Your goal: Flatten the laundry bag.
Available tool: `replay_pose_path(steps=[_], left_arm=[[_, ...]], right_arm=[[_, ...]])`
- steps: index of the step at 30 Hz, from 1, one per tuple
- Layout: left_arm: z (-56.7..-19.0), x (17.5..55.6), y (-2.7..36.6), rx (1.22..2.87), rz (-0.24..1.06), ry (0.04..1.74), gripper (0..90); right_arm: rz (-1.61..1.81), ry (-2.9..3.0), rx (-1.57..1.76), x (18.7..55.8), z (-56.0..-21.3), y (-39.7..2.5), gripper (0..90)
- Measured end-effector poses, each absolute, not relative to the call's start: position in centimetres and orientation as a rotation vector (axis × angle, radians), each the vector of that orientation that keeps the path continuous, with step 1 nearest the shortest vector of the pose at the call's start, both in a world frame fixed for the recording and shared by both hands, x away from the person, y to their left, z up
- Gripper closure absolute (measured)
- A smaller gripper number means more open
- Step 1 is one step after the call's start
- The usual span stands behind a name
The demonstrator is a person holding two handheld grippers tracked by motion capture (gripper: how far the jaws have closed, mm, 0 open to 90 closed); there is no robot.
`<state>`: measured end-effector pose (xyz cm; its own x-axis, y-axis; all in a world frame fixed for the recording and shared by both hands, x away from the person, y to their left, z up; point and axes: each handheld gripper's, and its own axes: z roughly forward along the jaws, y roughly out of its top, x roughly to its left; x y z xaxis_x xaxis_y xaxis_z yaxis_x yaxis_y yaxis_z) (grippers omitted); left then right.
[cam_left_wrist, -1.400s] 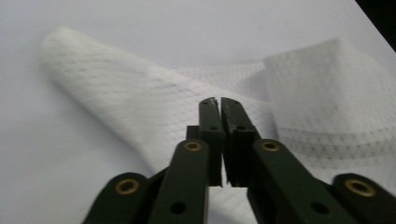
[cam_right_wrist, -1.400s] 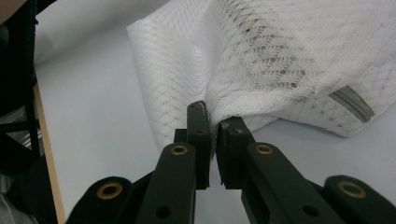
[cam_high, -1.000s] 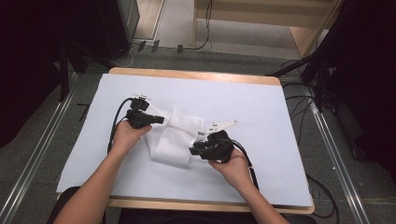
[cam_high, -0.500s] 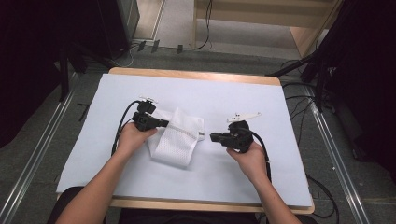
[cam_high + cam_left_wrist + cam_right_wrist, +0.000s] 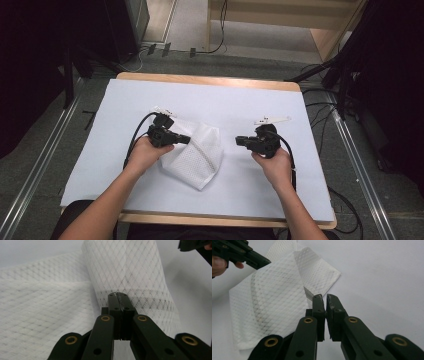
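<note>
Nearest, the person's forearms reach in over the white surface [image 5: 100, 165], then the left claw [image 5: 185, 139] rests closed over the folded white mesh cloth [image 5: 197, 156] without clearly pinching it, and the right claw [image 5: 240, 141], jaws almost shut and empty, stays just beside it.

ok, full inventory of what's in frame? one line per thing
mesh bag: 1, white, folded, centre-left of sheet
sheet: 1, white, covering tabletop
table: 1, wood edge showing at far side
floor cables: several, black, right of table
left tongs: 1, black, shut, over the bag; whether pinching mesh unclear
right tongs: 1, black, jaws nearly together, empty, clear of the bag, right of it
hands: 2, bare forearms from bottom edge
</note>
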<state>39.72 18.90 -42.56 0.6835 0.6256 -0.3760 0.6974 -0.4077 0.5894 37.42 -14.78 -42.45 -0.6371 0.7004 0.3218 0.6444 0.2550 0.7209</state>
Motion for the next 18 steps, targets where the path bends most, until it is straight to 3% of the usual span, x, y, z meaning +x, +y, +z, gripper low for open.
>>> replay_pose_path(steps=[12, 18], left_arm=[[-43.2, 38.2, 16.6, 2.197, -0.179, 0.92, 90.0], [-43.8, 37.8, 15.6, 2.22, -0.171, 0.91, 90.0]], right_arm=[[1.361, 2.441, 1.297, 37.6, -42.3, -14.6, 82.9], [1.392, 2.439, 1.253, 37.8, -41.3, -13.4, 68.3]])
